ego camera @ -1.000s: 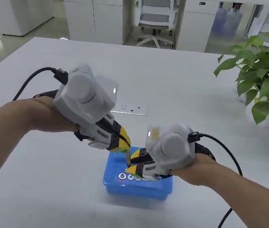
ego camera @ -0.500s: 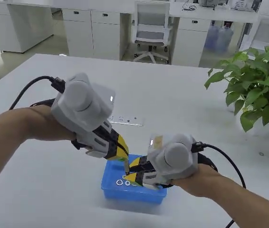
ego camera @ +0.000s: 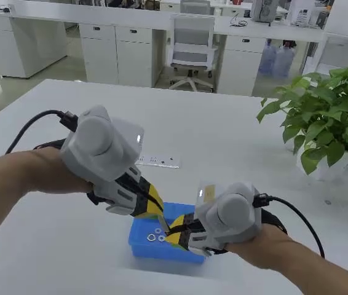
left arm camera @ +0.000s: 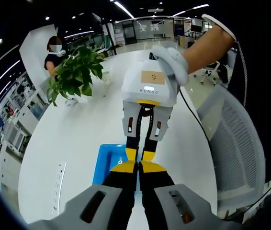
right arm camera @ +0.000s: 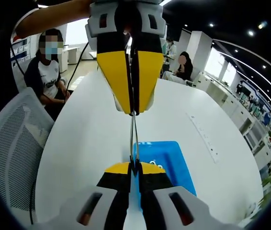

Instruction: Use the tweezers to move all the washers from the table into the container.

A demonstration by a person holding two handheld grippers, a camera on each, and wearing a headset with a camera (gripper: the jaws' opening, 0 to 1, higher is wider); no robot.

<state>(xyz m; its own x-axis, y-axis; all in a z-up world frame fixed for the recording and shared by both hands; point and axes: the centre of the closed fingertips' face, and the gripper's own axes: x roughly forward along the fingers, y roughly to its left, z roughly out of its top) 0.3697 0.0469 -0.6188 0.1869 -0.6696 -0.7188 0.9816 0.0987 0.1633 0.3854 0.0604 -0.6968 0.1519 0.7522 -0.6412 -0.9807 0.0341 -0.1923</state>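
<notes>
A blue container point(ego camera: 138, 247) sits on the white table with several small metal washers point(ego camera: 154, 236) inside it. Above it my left gripper point(ego camera: 157, 210) and right gripper point(ego camera: 175, 236) meet tip to tip. Thin metal tweezers point(right arm camera: 133, 139) run between them in the right gripper view, from the left gripper point(right arm camera: 133, 109) at the top down to the right gripper point(right arm camera: 134, 168), and both are shut on the tweezers. In the left gripper view my left gripper point(left arm camera: 138, 166) faces the right gripper point(left arm camera: 140, 154) over the container point(left arm camera: 105, 163).
A white power strip point(ego camera: 158, 161) lies on the table behind the container. A leafy potted plant point(ego camera: 328, 129) stands at the right. An office chair point(ego camera: 189, 46) and cabinets are beyond the table's far edge. Cables trail from both grippers.
The head camera has tilted up, so the scene sits lower in the picture. Both grippers stay tip to tip over the blue container.
</notes>
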